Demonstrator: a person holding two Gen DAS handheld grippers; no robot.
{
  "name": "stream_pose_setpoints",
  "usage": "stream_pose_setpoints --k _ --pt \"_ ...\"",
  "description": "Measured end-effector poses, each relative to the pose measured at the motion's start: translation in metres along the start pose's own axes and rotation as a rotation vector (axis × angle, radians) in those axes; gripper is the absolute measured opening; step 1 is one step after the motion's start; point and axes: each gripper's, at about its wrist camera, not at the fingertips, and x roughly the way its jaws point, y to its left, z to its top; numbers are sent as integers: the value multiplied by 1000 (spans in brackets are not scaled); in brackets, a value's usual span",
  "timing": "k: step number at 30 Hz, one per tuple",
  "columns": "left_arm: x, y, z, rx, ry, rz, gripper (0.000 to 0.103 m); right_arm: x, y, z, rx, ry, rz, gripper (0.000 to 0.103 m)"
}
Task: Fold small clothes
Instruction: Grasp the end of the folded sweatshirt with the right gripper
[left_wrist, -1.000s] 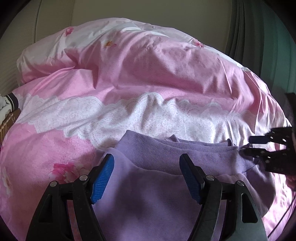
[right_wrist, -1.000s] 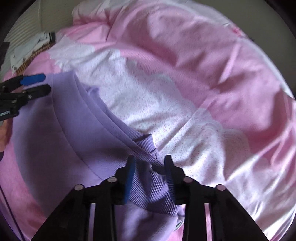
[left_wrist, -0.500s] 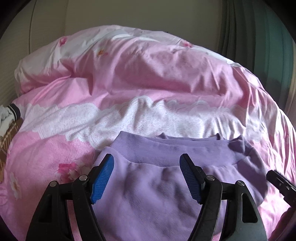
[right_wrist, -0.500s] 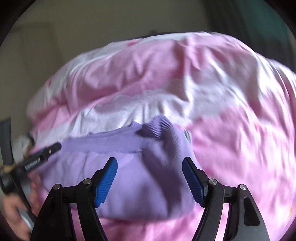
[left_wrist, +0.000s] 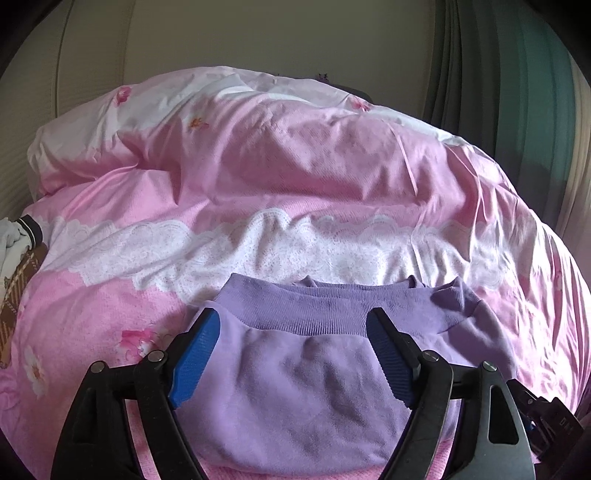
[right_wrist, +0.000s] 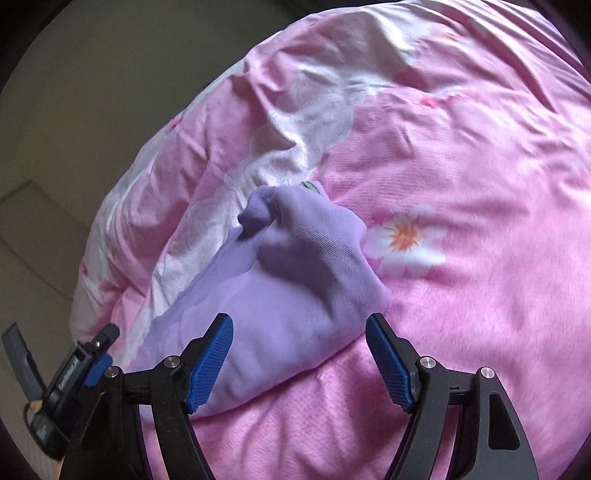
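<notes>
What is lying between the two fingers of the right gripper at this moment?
In the right wrist view, the purple garment lies on the pink duvet between the open right gripper's fingers; neither pad presses it.

The purple garment (left_wrist: 306, 391) is soft matt knit cloth, ribbed along its far band. Under it, the pink duvet (left_wrist: 258, 177) is smooth, faintly shiny cotton. The gripper pads (right_wrist: 210, 365) are ridged blue rubber on matt black plastic.

Lilac garment (left_wrist: 303, 384) (darker ribbed band); pink floral duvet (left_wrist: 280, 177), white lace-print stripe.
</notes>
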Motion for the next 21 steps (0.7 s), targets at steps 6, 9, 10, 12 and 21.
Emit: stream_pose_setpoints --k 6,9,10,12,21 --pt "-5 9 2 -26 -13 -4 81 7 -4 -5 72 13 -5 75" --pt "-3 10 2 -32 -9 -4 81 13 -12 -3 121 21 -9 75" --pt "-2 10 2 -34 -8 -5 81 15 -16 -3 150 27 -13 75" --pt "-2 10 2 -34 -8 -4 81 19 -22 -3 185 36 -14 75" --pt "1 7 0 -21 1 4 81 41 -19 5 198 40 3 77"
